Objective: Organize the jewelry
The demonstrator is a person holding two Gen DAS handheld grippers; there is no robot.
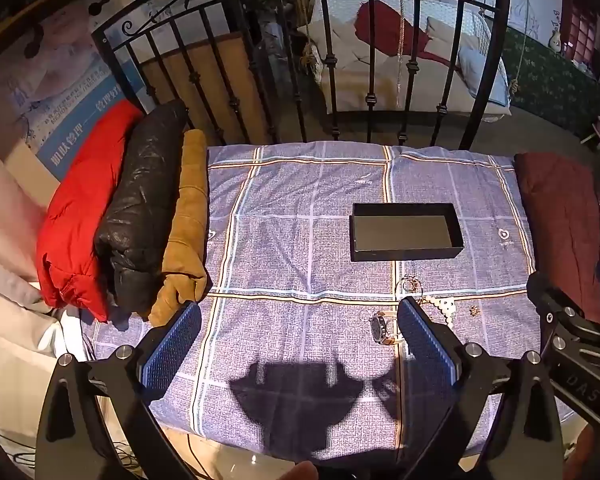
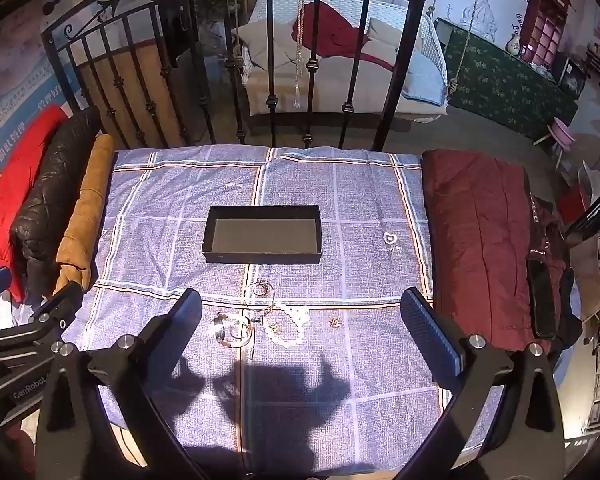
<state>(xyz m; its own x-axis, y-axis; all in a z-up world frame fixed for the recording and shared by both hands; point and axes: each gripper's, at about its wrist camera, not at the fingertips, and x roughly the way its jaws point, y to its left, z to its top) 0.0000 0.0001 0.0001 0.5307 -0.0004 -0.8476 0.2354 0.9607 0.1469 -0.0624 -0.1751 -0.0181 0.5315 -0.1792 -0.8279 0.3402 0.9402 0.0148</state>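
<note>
An empty black rectangular box (image 1: 405, 233) (image 2: 262, 235) sits open on the blue checked cloth. In front of it lies the jewelry: a wristwatch (image 1: 382, 327) (image 2: 233, 332), a pearl bracelet (image 1: 444, 308) (image 2: 294, 326), a thin hoop with a charm (image 1: 410, 282) (image 2: 260, 291) and a small gold brooch (image 1: 475, 311) (image 2: 334, 322). My left gripper (image 1: 300, 336) is open and empty above the cloth, its right finger partly hiding the jewelry. My right gripper (image 2: 302, 330) is open and empty, with the jewelry between its fingers, farther ahead.
The checked cloth (image 1: 300, 220) (image 2: 180, 200) covers a bed with a black iron footboard (image 1: 332, 60) (image 2: 312, 68). Folded red, black and tan coats (image 1: 140, 216) (image 2: 40, 208) lie on the left, a maroon garment (image 2: 476, 240) with a dark phone (image 2: 542, 300) on the right.
</note>
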